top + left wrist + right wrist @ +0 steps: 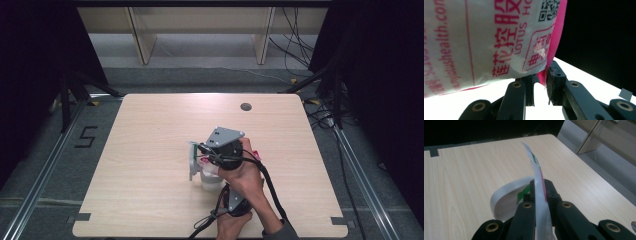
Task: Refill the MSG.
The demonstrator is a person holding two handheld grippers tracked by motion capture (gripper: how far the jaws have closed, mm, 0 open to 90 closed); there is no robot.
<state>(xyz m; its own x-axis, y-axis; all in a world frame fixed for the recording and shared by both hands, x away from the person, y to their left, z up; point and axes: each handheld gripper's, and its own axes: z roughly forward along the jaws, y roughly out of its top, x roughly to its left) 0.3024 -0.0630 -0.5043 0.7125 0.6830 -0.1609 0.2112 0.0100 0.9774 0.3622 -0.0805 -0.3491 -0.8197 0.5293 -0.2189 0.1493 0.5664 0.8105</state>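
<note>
The left hand-held gripper (540, 81) pinches the pink edge of a white printed plastic packet (486, 37); the right hand-held gripper (539, 195) clamps its thin sealed edge above a white round bowl (506, 192) on the wooden bench (150, 150). Pulling unevenly could rip the film and spill contents.

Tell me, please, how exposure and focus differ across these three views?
High view: even light, slightly soft, dark surroundings. Left gripper view: the packet looms close, its print fairly legible, while the table is blown out white. Right gripper view: the packet's edge is blurred.
</note>
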